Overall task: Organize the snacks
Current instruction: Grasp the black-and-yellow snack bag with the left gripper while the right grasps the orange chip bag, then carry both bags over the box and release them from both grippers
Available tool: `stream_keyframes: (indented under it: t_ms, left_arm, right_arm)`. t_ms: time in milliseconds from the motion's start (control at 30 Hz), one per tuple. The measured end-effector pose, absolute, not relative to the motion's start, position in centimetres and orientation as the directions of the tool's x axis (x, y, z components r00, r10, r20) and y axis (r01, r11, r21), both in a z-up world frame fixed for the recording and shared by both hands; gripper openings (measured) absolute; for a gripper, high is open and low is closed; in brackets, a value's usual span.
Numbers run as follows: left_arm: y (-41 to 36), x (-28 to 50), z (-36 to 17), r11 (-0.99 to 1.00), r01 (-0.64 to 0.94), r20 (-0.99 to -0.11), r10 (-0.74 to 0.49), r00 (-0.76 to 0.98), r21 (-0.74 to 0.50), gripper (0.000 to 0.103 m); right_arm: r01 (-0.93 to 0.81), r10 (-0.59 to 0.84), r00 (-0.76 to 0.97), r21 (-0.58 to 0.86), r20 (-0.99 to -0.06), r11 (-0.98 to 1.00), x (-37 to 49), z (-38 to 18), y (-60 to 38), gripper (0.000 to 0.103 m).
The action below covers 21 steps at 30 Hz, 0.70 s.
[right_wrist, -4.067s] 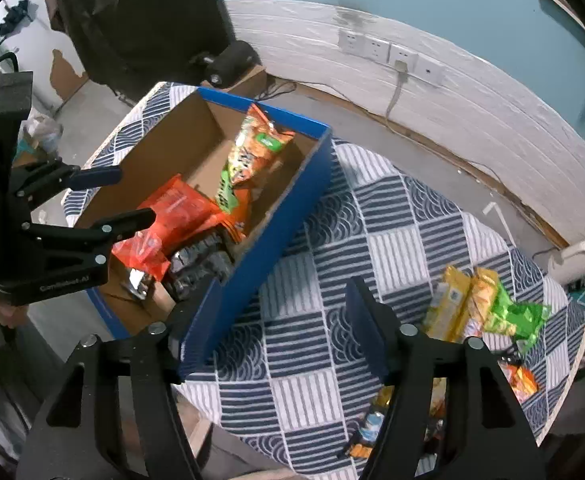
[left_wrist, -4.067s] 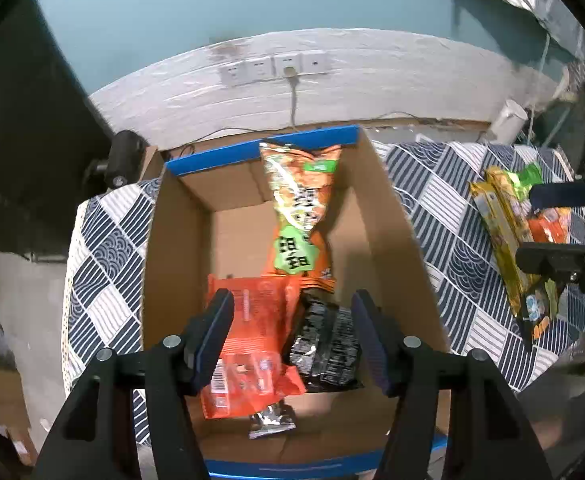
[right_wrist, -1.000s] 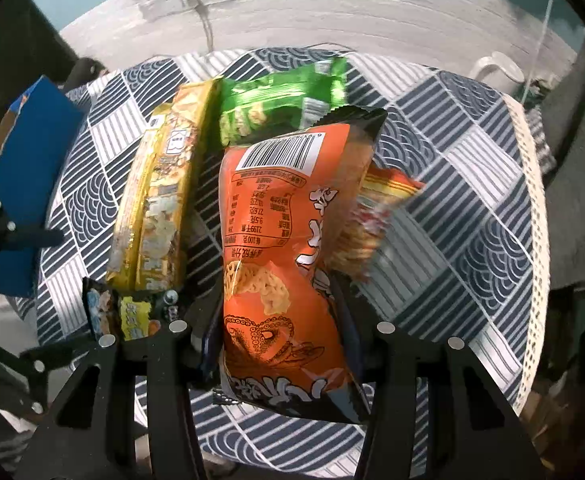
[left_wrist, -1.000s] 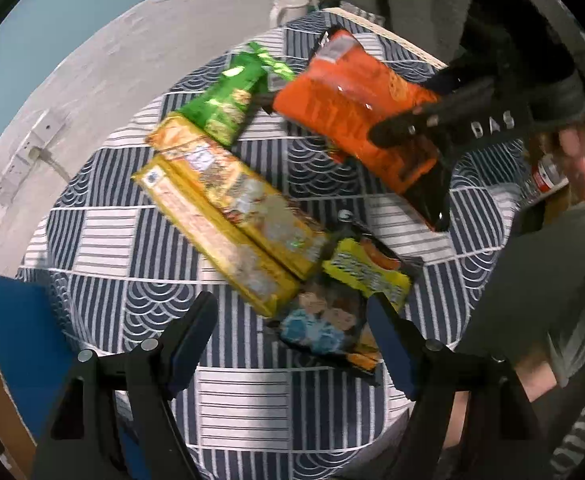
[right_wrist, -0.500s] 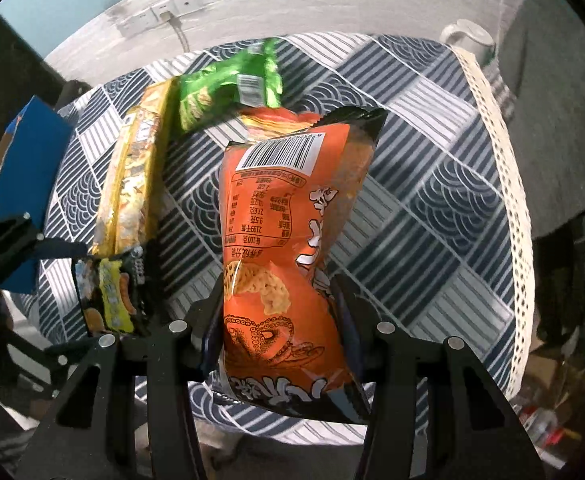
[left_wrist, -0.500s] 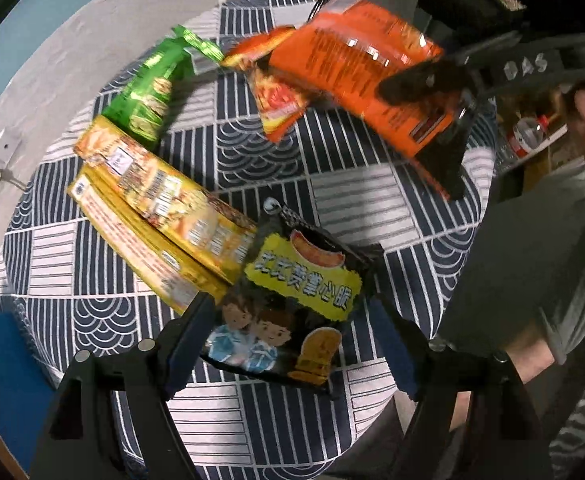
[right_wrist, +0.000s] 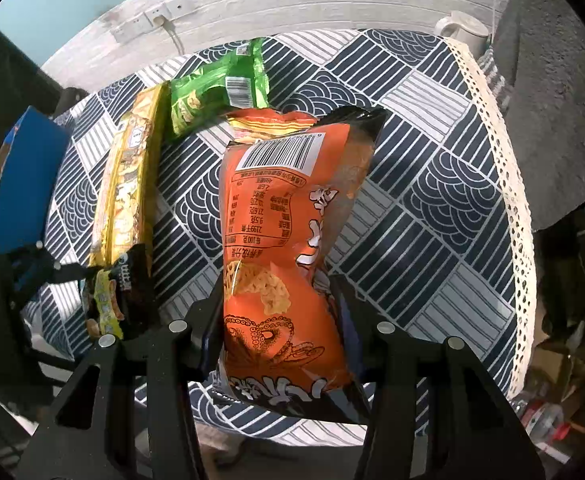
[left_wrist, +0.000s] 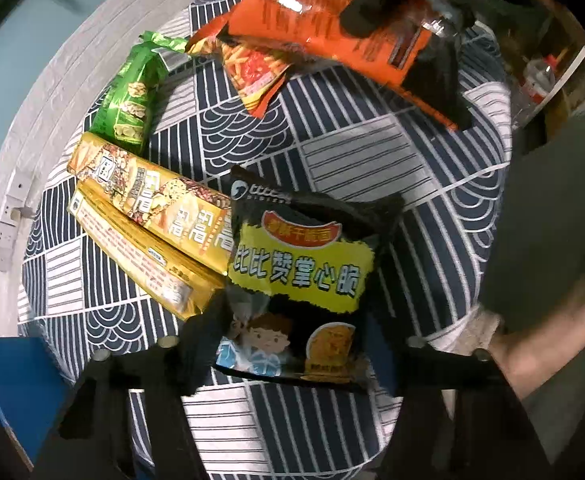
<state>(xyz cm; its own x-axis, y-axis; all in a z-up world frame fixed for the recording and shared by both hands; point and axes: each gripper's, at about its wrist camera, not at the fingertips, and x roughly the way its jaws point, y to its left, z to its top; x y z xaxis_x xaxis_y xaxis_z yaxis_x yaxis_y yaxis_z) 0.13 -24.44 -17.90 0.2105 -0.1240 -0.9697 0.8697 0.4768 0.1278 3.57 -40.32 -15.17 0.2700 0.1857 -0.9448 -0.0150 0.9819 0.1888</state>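
Both grippers are loaded: the right gripper [right_wrist: 276, 320] has its fingers clamped on the orange snack bag [right_wrist: 284, 216], lifted above the surface [right_wrist: 432, 208]. The left gripper [left_wrist: 292, 344] has just been closing its fingers on the black-and-yellow snack pack [left_wrist: 300, 276]. I'd guess we're midway, since the green bag [left_wrist: 132, 96], two yellow packs [left_wrist: 148, 204] and a small red-orange pouch [left_wrist: 252, 72] aren't in the blue box [right_wrist: 24, 176] yet.

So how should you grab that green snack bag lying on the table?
Take the green snack bag across its narrow width near the middle, coming straight down from above. It lies flat on the tablecloth, so only its top face and long edges are free. Close the jaws across the puffy middle; mind the long yellow pack close to one end.
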Motion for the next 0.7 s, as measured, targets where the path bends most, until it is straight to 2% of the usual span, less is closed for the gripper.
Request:
stream_keyframes:
  t_ms: [333,700]
  left_arm:
    - [-21.8,0.2,-14.6,0.575,0.816,-0.958,-0.2,0.206,0.055,0.055]
    - [-17.6,3.5,-11.2,0.689,0.723,-0.938,-0.222,0.267,0.043,0.055]
  right_arm:
    - [-0.035,0.18,0.291,0.177,-0.94,0.984,3.9,-13.9,-39.5,0.048]
    - [-0.076,0.168,0.331,0.152,-0.929,0.986,4.5,-11.6,-37.1,0.048]
